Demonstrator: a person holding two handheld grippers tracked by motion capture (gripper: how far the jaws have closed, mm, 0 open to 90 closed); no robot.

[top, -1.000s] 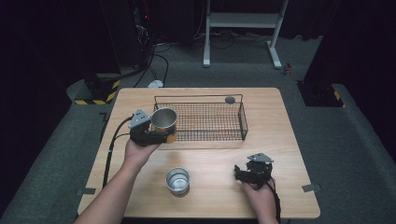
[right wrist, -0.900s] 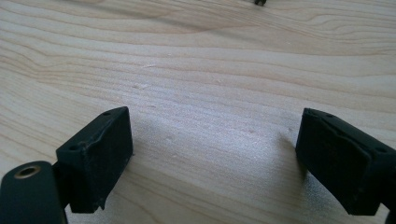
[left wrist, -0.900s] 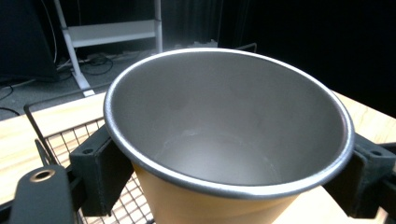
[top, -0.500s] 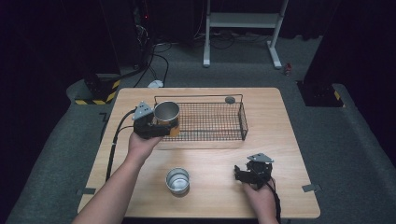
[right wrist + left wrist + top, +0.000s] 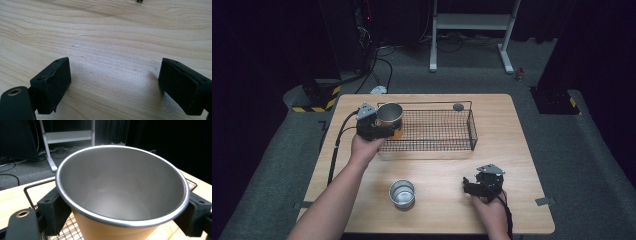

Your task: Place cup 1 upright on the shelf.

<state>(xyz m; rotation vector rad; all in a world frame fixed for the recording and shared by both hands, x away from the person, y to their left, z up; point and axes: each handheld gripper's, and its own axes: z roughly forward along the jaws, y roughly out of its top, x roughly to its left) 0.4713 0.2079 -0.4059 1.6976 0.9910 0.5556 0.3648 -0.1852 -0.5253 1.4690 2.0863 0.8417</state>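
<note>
My left gripper (image 5: pixel 384 129) is shut on an orange cup with a steel inside (image 5: pixel 390 119), held upright in the air over the left end of the black wire basket (image 5: pixel 462 145). The left gripper view looks down into that cup (image 5: pixel 120 195), with one black jaw at each side of it. A second steel cup (image 5: pixel 402 193) stands upright on the table near the front. My right gripper (image 5: pixel 472 186) rests low on the table at the front right, open, with bare wood between its jaws (image 5: pixel 113 82).
The wooden table (image 5: pixel 522 165) carries the wire basket across its back half. A small dark round object (image 5: pixel 458 106) lies behind the basket's far rim. A white stand (image 5: pixel 472 22) and cables sit on the floor beyond the table.
My left gripper has carried the orange cup up and to the right, from beside the basket's left end to over it. The right gripper has stayed put.
</note>
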